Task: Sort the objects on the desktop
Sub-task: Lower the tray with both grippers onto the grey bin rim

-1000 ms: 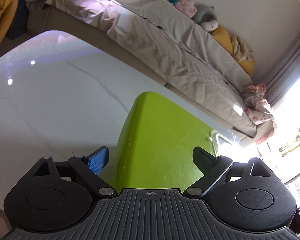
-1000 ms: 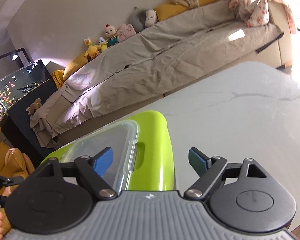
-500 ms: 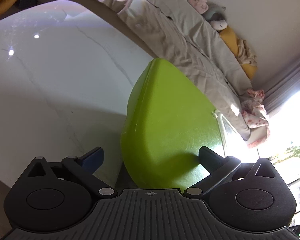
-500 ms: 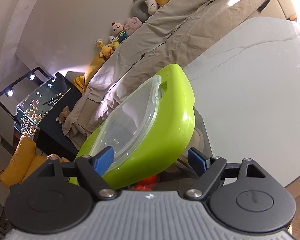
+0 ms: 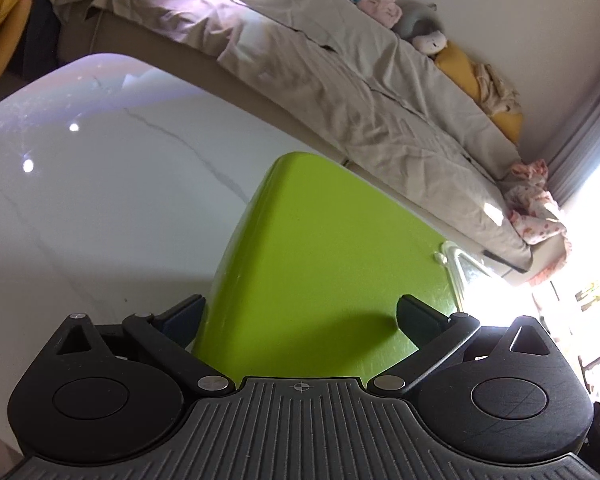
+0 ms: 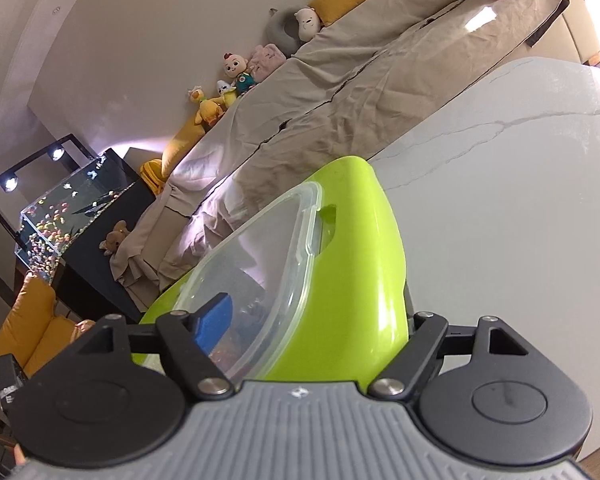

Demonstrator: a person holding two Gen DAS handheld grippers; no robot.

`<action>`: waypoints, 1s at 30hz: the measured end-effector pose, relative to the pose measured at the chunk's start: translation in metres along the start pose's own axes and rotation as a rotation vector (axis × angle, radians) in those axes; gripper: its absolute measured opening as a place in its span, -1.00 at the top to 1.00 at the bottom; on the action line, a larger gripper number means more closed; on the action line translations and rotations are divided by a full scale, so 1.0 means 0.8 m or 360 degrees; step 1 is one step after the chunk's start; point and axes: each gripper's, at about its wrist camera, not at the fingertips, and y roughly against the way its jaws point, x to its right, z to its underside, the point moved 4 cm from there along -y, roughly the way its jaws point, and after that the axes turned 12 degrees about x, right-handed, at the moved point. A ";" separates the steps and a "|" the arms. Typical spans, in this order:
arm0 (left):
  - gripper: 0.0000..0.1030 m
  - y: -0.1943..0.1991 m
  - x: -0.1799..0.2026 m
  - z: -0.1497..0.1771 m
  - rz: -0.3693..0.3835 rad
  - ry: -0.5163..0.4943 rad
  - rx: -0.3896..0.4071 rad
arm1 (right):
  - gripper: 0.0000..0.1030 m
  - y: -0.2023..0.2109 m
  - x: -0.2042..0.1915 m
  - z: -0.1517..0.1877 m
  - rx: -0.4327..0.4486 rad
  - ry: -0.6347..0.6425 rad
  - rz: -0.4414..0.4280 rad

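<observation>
A lime-green box [image 5: 320,240] with a clear lid [image 6: 260,256] stands tilted on the white marble table [image 5: 100,200]. My left gripper [image 5: 300,316] is spread to its widest, with the box's green underside filling the gap. One finger sits beside the box's left edge and the other lies over its face. My right gripper [image 6: 314,320] straddles the same box [image 6: 352,260] from the other end, and its jaws are closing. Its blue pad [image 6: 216,320] lies over the lid. Its other finger is hidden behind the green side. I see no pad pressing.
A long sofa under a beige cover [image 5: 340,80] runs behind the table, with plush toys along the wall. A lit aquarium on a black stand [image 6: 68,208] and a yellow armchair [image 6: 36,320] stand at the left. The table's [image 6: 500,200] far rounded edge is near.
The right jaws have drawn in around the box, and one finger is now hidden behind it. The left jaws spread wider. The box tipped up and has settled lower again.
</observation>
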 end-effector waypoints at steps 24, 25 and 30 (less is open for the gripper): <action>-1.00 -0.017 0.042 0.082 0.0002 -0.0280 -0.0286 | -0.17 0.006 -0.032 0.080 -0.0100 0.0248 0.0222; -1.00 -0.024 0.045 0.079 0.0003 -0.0281 -0.0280 | -0.16 -0.002 -0.032 0.078 -0.0091 0.0271 0.0229; -1.00 -0.044 0.035 0.076 -0.0020 -0.0161 -0.0308 | -0.19 -0.027 -0.030 0.068 -0.0075 0.0262 0.0231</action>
